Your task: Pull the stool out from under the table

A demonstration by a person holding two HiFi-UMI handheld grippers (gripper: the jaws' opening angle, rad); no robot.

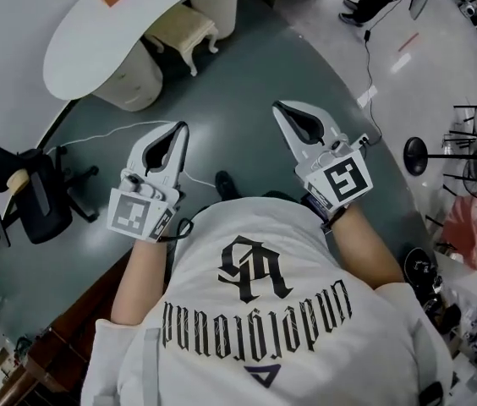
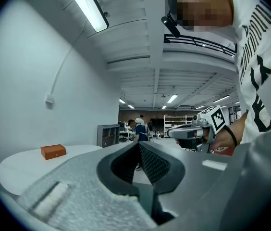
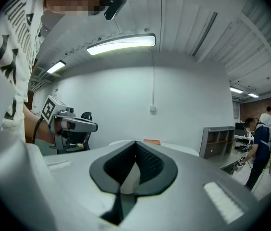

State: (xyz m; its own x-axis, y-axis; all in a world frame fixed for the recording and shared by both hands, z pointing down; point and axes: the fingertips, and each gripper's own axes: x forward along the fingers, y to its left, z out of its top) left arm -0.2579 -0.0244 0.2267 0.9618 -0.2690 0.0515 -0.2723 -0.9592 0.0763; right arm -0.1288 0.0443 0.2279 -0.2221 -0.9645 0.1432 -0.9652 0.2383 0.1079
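- Floor (image 1: 247, 100): dark grey-green, matte. A paler, glossy floor strip (image 1: 408, 57) lies at upper right of the head view.
- Wall (image 2: 39, 57): plain white. A white cable runs down it to a small wall box (image 2: 49, 100).
- Ceiling: white, ribbed, with a long tube light (image 2: 90, 8) lit.
- Black office chair (image 1: 44, 201) stands at left on the dark floor.
- Grey cubby shelf (image 2: 107, 134) stands against the white wall.
- Open racks (image 2: 181, 124) stand before a brown far wall.
- Black round-foot stand (image 1: 416, 155) stands on the pale floor.

Lab hall: shelving racks (image 2: 178, 125), office chair (image 1: 42, 194)
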